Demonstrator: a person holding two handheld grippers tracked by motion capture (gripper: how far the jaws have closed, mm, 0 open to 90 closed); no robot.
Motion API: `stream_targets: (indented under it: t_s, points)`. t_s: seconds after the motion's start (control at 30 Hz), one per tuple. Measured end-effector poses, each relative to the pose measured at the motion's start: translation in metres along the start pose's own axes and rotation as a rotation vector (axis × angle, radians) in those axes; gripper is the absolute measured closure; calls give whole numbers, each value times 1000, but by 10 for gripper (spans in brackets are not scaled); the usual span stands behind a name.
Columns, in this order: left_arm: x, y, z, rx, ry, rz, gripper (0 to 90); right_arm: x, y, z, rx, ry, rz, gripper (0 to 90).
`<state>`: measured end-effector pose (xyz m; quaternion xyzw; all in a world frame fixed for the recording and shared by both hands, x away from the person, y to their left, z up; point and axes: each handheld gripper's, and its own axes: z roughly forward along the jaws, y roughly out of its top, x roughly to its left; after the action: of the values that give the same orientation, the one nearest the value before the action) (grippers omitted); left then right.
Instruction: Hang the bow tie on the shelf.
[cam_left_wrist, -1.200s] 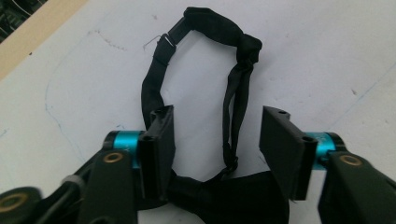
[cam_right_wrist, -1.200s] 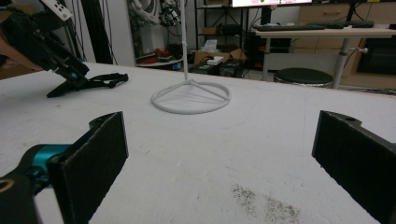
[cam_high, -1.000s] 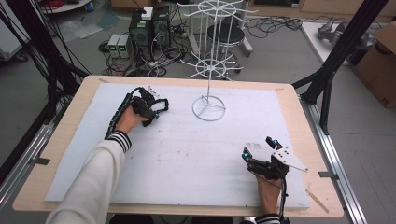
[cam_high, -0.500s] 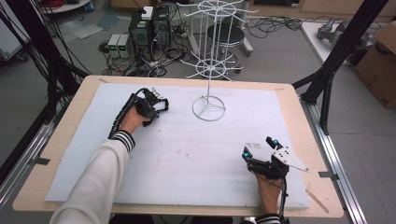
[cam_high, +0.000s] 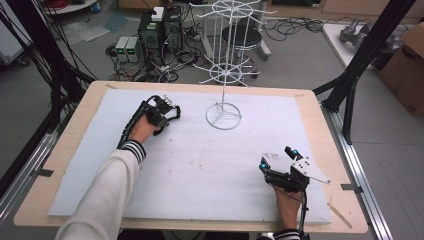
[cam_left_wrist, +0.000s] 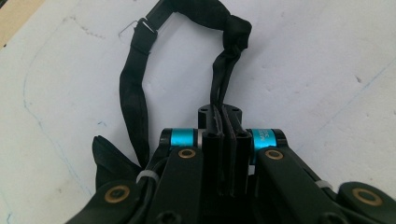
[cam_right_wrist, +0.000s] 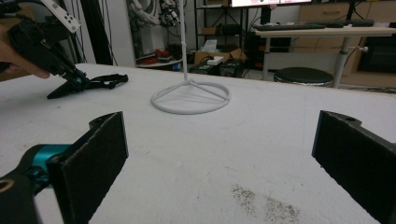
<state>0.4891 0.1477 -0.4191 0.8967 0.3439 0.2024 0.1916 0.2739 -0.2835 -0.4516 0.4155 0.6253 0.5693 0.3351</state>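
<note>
- On the white foam mat (cam_high: 210, 165) toward its far left, the left gripper (cam_high: 167, 111) has just been closing, and its jaws now stand clenched on the black fabric strap (cam_left_wrist: 140, 88), which is pinched between the pads and lies looped on the mat ahead of them.
- Nearer the person, at the mat's right, the right gripper (cam_high: 278, 159) rests with its jaws released and wide apart, nothing between the black pads (cam_right_wrist: 100, 154).
- Between the two, well apart from both, the white wire display stand (cam_high: 223, 116) sits on its ring-shaped base.
- Risk, as I judge it: the pinch takes a thin fold of strap near one end, so a quick lift could let the limp fabric slide out and drop.
- A second risk: the loose loop and its small metal clip (cam_left_wrist: 148, 24) trail free; carried toward the stand, they could snag a wire arm and tip the light frame.
- Hard to tell: how much strap sits inside the jaws, since the gripper's body covers it in the left gripper view.
- From the high view the strap is a small dark tangle against the hand, its shape unreadable.
- The stand's top is cut off in the right gripper view.
</note>
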Motion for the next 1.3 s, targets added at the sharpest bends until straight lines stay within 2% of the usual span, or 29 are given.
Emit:
stream_targets:
  t_s: [0.2, 0.27, 0.33, 0.47, 0.67, 0.8, 0.97, 1.1, 1.3]
  points:
    - [2, -1, -3, -23, -15, -26, 868, 0, 0, 0, 0, 0, 0, 24]
    - [3, -1, -4, -40, -28, -39, 868, 0, 0, 0, 0, 0, 1, 24]
    - [3, -2, -6, -82, -42, -63, 870, 0, 0, 0, 0, 0, 0, 24]
    - [4, -5, -11, -104, -34, -64, 871, 0, 0, 0, -1, 1, -4, 24]
    - [8, -10, -22, -182, -32, -94, 872, 0, 0, 0, -1, 1, -4, 24]
    - [10, -11, -31, -237, -61, -121, 872, 0, 0, 0, -1, 1, -7, 24]
    - [9, -10, -42, -296, -79, -125, 872, 0, 0, 0, -2, -1, -9, 24]
    - [11, -10, -48, -348, -106, -147, 872, 0, 0, 0, -3, -1, -7, 24]
    - [11, -8, -63, -446, -128, -205, 872, 0, 0, 0, -2, 1, -6, 24]
